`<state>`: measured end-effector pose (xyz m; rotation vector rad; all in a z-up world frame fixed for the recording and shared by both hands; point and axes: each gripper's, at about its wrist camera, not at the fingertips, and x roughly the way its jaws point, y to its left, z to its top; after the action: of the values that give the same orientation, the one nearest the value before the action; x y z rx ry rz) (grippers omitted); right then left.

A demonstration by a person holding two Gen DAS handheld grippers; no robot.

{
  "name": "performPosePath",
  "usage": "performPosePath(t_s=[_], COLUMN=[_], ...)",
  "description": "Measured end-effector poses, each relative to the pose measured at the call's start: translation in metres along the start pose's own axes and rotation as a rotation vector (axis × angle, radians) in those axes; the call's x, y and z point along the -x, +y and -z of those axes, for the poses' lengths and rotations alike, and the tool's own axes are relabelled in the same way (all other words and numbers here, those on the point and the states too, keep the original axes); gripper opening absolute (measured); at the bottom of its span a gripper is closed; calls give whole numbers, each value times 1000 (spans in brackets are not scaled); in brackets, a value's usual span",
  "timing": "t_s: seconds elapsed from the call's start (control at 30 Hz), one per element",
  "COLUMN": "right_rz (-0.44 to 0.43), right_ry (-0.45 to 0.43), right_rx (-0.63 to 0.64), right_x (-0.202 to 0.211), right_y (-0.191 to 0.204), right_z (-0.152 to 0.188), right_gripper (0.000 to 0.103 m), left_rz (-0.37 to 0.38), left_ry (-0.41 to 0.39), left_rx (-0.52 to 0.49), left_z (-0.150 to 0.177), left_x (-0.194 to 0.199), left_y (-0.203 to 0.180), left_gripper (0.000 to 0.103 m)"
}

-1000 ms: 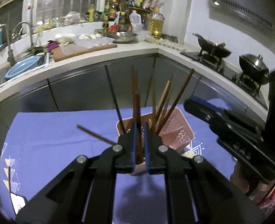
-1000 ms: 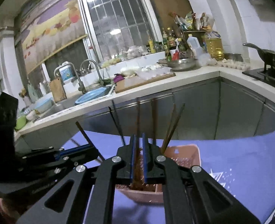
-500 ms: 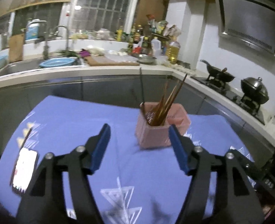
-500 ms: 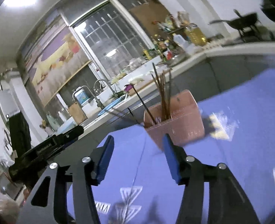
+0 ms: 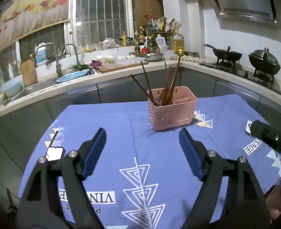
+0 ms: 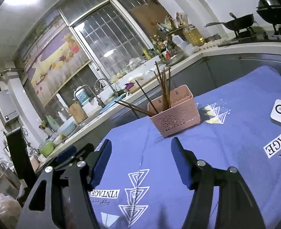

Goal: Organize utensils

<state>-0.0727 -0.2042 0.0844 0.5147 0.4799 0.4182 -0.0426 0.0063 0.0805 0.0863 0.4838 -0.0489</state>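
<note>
My left gripper [image 5: 142,148] hangs low over the table with its blue-padded black fingers [image 5: 94,152] spread wide and nothing between them. My right gripper [image 6: 140,162] sits just as wide and just as empty, tilted so the room leans in its view; the tip of the left one shows at its lower left.

Ahead of both, in the middle of each frame, the pink perforated plastic utensil holder [image 5: 172,108] stands upright on the blue printed tablecloth [image 5: 136,171]. The brown wooden chopsticks [image 5: 167,87] stand bunched in its left compartment, a few leaning out to the left.

A small white device [image 6: 279,112] lies on the cloth at the right edge of the right view. Behind runs a pale kitchen counter [image 5: 121,72] with a sink at the upper left and a dark wok [image 5: 227,54] on the stove at the upper right.
</note>
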Motion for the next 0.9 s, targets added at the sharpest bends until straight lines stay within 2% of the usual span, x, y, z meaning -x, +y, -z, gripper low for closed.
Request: performPosePath(t_s=[0.2,0.37,0.53,0.9], right_rz=[6,12,-2,12], right_ry=[9,34,55,77], right_rx=[-5,-14,-2,-38], right_x=[-1,-9,-16,-26], right_y=[1,0,2,-17], right_z=[4,8,11,10], right_gripper=[71,78,79,79], left_rz=[-6,-36,-35,-34], left_ry=[14,24,16,72], left_rx=[-24,-58,-45,-47], left_z=[-1,6,9,15], left_x=[-1,-6,-6,-25], left_y=[1,0,5,6], left_gripper=[76,88,97,97])
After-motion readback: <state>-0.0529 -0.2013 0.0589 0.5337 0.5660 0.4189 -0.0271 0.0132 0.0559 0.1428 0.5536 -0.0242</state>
